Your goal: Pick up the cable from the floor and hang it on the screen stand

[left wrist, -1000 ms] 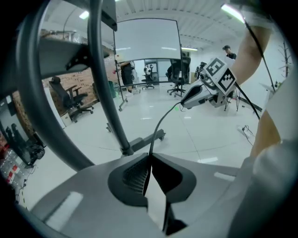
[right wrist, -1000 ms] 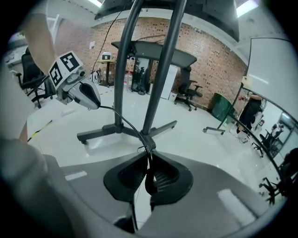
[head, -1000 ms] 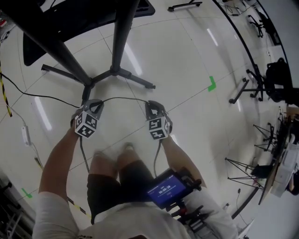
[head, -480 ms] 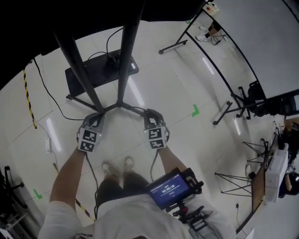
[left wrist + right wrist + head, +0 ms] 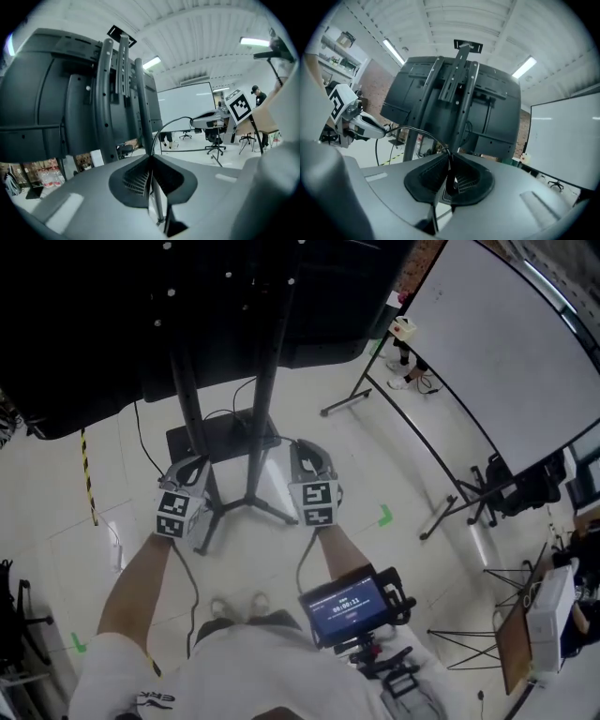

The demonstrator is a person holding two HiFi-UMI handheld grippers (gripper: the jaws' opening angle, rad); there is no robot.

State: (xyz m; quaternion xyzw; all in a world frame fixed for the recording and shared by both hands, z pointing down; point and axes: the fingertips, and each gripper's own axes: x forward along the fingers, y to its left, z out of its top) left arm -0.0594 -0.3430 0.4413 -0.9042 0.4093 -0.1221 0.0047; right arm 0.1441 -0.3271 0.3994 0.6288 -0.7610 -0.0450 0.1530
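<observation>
The black cable runs in a slack arc from one gripper to the other. My left gripper is shut on one part of it, and my right gripper is shut on another part. In the head view the left gripper and the right gripper are held up side by side, on either side of the screen stand's two dark poles. The black screen spreads above them. Loose cable ends hang down past my arms.
The stand's legs spread on the pale floor below the grippers, beside a black floor plate. A whiteboard on a wheeled frame stands at the right, with tripods nearer. Yellow-black tape runs along the left.
Both grippers have risen with the cable from low over the floor to pole height. The head view has tilted up, bringing the screen and whiteboard into sight.
</observation>
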